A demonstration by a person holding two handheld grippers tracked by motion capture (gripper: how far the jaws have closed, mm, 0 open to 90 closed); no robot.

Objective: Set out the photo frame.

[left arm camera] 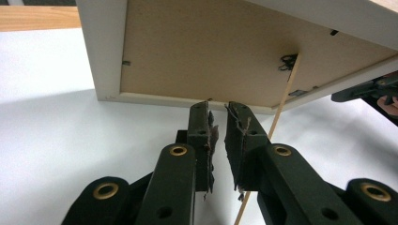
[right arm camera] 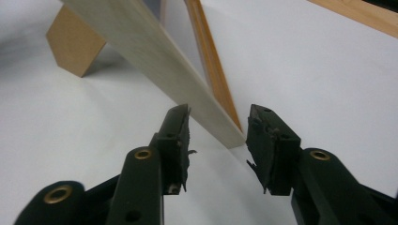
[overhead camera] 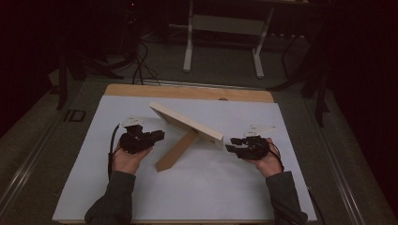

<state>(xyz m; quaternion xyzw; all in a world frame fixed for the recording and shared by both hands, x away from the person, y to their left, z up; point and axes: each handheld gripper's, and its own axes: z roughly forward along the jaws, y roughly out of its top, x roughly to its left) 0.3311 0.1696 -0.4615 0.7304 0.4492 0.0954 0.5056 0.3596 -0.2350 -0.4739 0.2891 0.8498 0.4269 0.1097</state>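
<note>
Picture frame (overhead camera: 187,123) propped on its stand (overhead camera: 176,151), white table (overhead camera: 141,197)

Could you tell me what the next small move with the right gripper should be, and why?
Probably ease the right gripper forward and close it on the near corner of the white wooden picture frame. Its jaws stand open on either side of that corner, not yet touching it, while the frame leans on its tan fold-out stand on the white table sheet.
</note>
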